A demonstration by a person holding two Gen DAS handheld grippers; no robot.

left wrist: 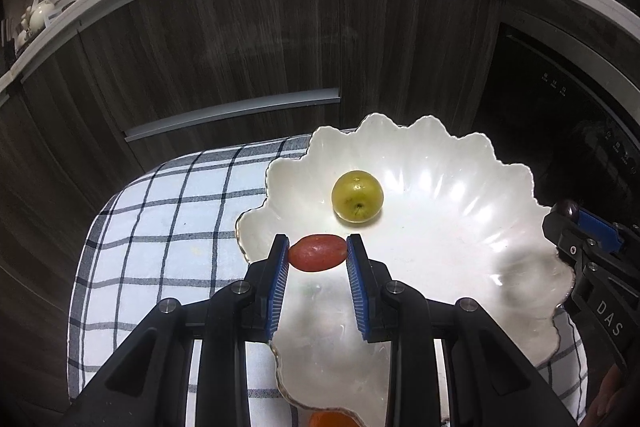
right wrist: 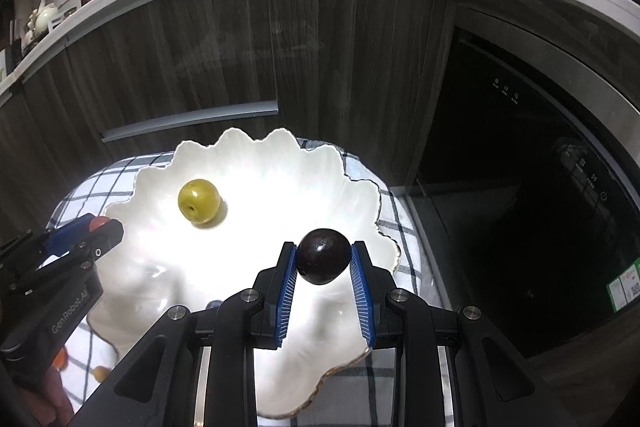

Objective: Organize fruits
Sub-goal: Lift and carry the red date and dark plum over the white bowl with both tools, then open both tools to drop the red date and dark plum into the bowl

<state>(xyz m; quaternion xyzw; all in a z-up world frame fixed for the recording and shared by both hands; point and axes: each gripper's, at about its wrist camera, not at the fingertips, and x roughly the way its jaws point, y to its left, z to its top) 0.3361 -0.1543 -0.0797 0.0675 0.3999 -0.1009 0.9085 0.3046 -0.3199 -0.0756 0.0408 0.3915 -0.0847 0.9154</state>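
Fruits bound for a white, scallop-edged glossy bowl (left wrist: 440, 155) hang over it in two pairs of fingers, above a table draped in a white cloth with dark blue checks (left wrist: 168, 211). The left gripper (left wrist: 318, 253) is closed on a small oval red fruit (left wrist: 317, 253), pinched end to end between the tips of its blue ribbed fingers (left wrist: 280, 279), over the bowl's near left rim. The right gripper (right wrist: 323, 261) is clamped on a round, dark purple fruit (right wrist: 322, 257), likewise held only at the tips, over the bowl's near right side. A round yellow-green fruit (left wrist: 357, 196) already lies on the bowl's floor, well clear of both. The risk lies in the release: both fruits are smooth and held at the very tips, so either could slip early, and a drop from height onto the slick, sloping surface could send it rolling into the green fruit or bouncing over the low rim. The red one, nearest the edge, looks most exposed.
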